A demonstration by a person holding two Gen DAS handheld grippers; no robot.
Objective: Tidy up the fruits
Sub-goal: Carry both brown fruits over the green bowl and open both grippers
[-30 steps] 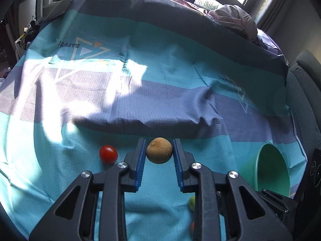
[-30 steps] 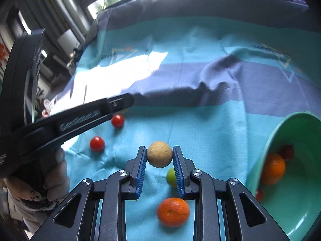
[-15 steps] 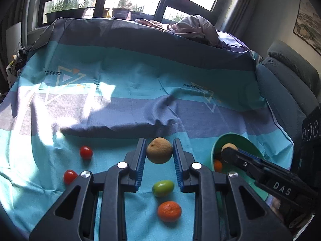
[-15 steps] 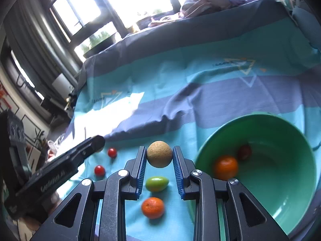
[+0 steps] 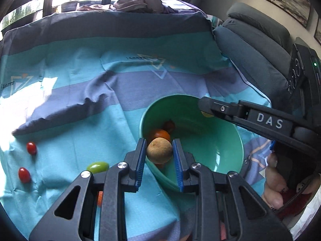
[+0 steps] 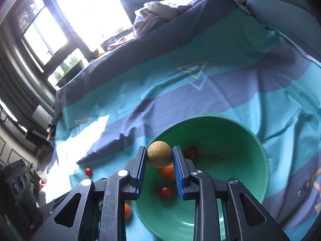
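Observation:
My left gripper (image 5: 159, 143) is shut on a tan, rough-skinned round fruit (image 5: 159, 151) and hangs over the near left rim of the green bowl (image 5: 226, 140). In the right wrist view my right gripper (image 6: 159, 149) is shut on a second tan round fruit (image 6: 159, 157) above the same bowl (image 6: 246, 144). Inside the bowl lie an orange (image 6: 167, 173) and two red tomatoes (image 6: 191, 152) (image 6: 165, 191). In the left wrist view the right gripper's black finger (image 5: 224, 109) reaches over the bowl's far right rim.
On the striped teal cloth (image 5: 80, 120) left of the bowl lie two red tomatoes (image 5: 31, 148) (image 5: 24, 174), a green fruit (image 5: 98, 166) and an orange (image 6: 127, 210). A grey sofa (image 5: 250, 56) stands at the right. A hand (image 5: 274, 182) shows at the lower right.
Both grippers have swung right from over the loose fruit to above the green bowl, each keeping its tan fruit. Both views have rolled, and the bowl now fills their lower middle.

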